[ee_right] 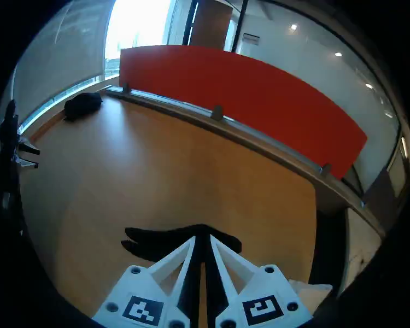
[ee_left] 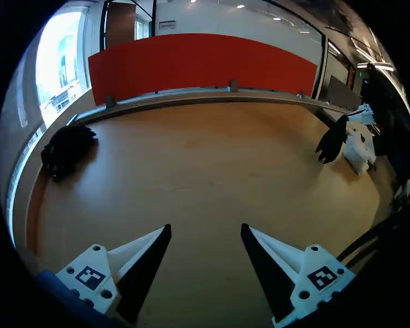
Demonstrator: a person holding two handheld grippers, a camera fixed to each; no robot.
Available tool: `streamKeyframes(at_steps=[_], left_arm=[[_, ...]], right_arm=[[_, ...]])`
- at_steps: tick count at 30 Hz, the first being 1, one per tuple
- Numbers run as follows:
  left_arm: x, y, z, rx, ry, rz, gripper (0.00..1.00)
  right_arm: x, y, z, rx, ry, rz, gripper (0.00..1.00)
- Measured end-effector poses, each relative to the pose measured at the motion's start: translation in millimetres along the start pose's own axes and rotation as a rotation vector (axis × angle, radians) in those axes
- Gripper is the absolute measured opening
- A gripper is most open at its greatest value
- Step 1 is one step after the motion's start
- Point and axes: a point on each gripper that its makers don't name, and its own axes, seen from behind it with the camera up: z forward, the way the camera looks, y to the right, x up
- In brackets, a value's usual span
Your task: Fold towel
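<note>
**A:** Right gripper [ee_right: 203,237], jaws almost closed, pinching what looks like the dark towel [ee_right: 150,240] just over the tabletop [ee_right: 150,164].

**B:** Left gripper [ee_left: 205,226], jaws wide open and empty. No fold made yet. A dark bundle [ee_left: 67,148] sits in the far corner.
</note>
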Motion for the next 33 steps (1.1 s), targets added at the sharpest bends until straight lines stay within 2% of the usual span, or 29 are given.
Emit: streamKeyframes(at_steps=[15, 24, 33], left_arm=[[4, 7.4, 2.1, -0.007, 0.000, 0.011, 0.94], [-2, 8.4, -0.2, -0.006, -0.010, 0.013, 0.94], [-7, 7.4, -2.4, -0.004, -0.017, 0.019, 0.95]], right_arm=[[-46, 19, -14.9, -0.040, -0.060, 0.014, 0.04], [-108, 15, -28.1, -0.063, -0.143, 0.058, 0.04], [-164, 13, -35.4, -0.098, -0.212, 0.148, 0.04]])
